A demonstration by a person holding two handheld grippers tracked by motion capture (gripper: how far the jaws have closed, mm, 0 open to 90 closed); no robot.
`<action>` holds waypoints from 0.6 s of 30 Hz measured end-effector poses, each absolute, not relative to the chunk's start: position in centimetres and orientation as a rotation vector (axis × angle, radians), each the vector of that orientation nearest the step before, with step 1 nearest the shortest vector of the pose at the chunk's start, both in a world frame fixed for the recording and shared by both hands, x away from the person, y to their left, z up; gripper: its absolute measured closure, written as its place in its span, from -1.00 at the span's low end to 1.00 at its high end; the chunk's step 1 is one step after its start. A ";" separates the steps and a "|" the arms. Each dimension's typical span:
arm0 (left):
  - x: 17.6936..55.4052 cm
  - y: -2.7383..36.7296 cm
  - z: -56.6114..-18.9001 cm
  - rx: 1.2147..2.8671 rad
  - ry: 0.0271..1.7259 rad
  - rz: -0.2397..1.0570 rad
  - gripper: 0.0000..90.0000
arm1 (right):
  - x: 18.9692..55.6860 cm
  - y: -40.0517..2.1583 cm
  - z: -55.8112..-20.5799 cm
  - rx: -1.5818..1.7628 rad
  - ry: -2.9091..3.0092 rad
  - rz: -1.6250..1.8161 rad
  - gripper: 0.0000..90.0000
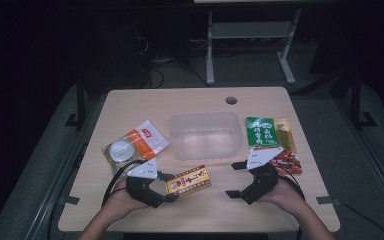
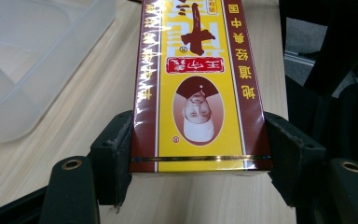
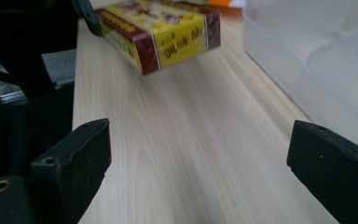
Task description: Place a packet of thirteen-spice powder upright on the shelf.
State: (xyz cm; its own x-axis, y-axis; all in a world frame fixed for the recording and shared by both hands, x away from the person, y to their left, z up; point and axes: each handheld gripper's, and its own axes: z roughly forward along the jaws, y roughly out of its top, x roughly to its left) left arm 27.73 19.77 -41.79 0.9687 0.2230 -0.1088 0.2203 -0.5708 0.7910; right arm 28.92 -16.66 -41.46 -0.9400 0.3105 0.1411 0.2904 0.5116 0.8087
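Note:
A yellow and dark red box [image 1: 189, 180] is held near the table's front, left of centre. My left gripper [image 1: 169, 187] is shut on its near end; in the left gripper view both pads press the box [image 2: 198, 88] from the sides. The box [image 3: 161, 32] hangs slightly above the wood in the right gripper view, tilted. My right gripper [image 1: 234, 179] is open at the front right, its jaws spread wide with only bare table between them. A clear plastic tub [image 1: 206, 135] stands empty at the table's middle.
A white and orange pouch [image 1: 135, 144] lies left of the tub. A green packet [image 1: 262, 132] and a red snack bag [image 1: 287, 161] lie to its right. The tub wall [image 3: 307, 70] runs close along the right gripper. A round hole [image 1: 231, 100] is in the far tabletop.

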 end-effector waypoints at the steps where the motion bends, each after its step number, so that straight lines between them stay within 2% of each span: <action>1: 27.7 20.0 -41.8 2.195 0.307 0.004 -0.29 | 29.1 -16.4 -41.2 0.525 2.715 1.466 -0.87; 18: 27.8 20.5 -41.4 2.169 0.261 0.010 -0.29 | 32.4 -11.5 -39.1 0.210 2.798 1.638 -0.86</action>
